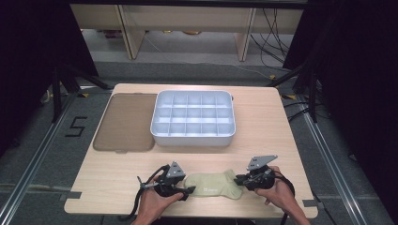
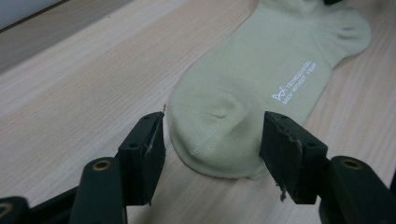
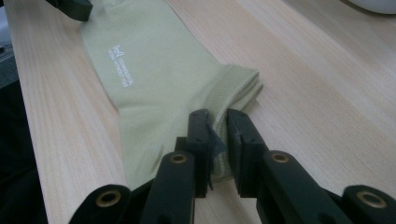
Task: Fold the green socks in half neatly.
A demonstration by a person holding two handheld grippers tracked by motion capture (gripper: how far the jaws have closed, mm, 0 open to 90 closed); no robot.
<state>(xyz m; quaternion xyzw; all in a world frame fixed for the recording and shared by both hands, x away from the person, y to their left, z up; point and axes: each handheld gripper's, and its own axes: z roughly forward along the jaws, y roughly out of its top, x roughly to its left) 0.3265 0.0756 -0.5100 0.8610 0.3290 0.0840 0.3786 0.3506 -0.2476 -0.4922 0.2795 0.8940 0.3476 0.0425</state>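
A pale green ankle sock [image 1: 213,185] lies flat near the table's front edge, with white lettering on it [image 2: 247,79]. My left gripper [image 1: 187,191] is at its toe end. In the left gripper view the jaws [image 2: 212,154] stand either side of the toe, a small gap at each pad, so it is open. My right gripper [image 1: 240,180] is at the cuff end. In the right gripper view its jaws [image 3: 218,140] are pinched on the ribbed cuff of the sock [image 3: 159,74].
A grey tray [image 1: 193,137] divided into several compartments sits mid-table beyond the sock. A brownish flat lid [image 1: 126,122] lies to its left. Bare wood [image 1: 272,122] shows to the tray's right, and the table's front edge runs just below both hands.
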